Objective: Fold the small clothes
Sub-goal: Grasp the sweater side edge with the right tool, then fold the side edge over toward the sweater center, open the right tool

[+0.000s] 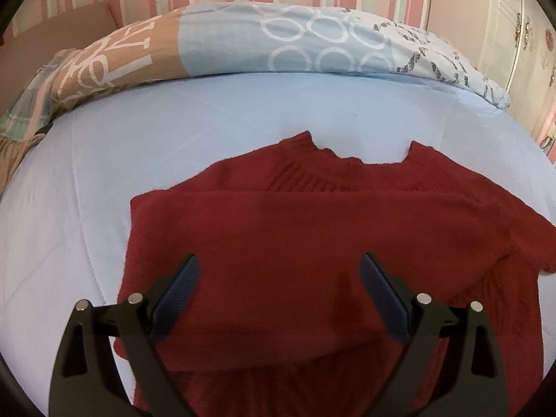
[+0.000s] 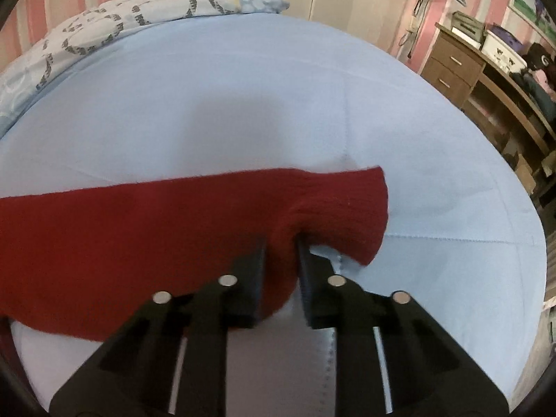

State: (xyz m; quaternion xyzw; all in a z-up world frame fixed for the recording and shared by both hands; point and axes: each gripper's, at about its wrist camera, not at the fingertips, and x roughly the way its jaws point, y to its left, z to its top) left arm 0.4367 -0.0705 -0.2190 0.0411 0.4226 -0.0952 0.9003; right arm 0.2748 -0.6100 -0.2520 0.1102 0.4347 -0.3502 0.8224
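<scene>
Red sweater (image 1: 312, 236) lies flat on the light blue bed (image 1: 87, 191), filling the centre and lower right of the left wrist view, neckline toward the patterned pillow (image 1: 278, 38) at top. Left gripper (image 1: 279, 267) hangs over the sweater body, jaws spread wide, nothing between them. Right gripper (image 2: 281, 243) is clamped on the sleeve (image 2: 333, 205) near its cuff, lower centre of its view.

- Left gripper (image 1: 279, 271): matte black linkage arms, ribbed blue pads, silver round pins at 7 and 5 o'clock.
- Right gripper (image 2: 281, 243): black arms and fingers, four silver pins, pale slots at 6 o'clock.
</scene>
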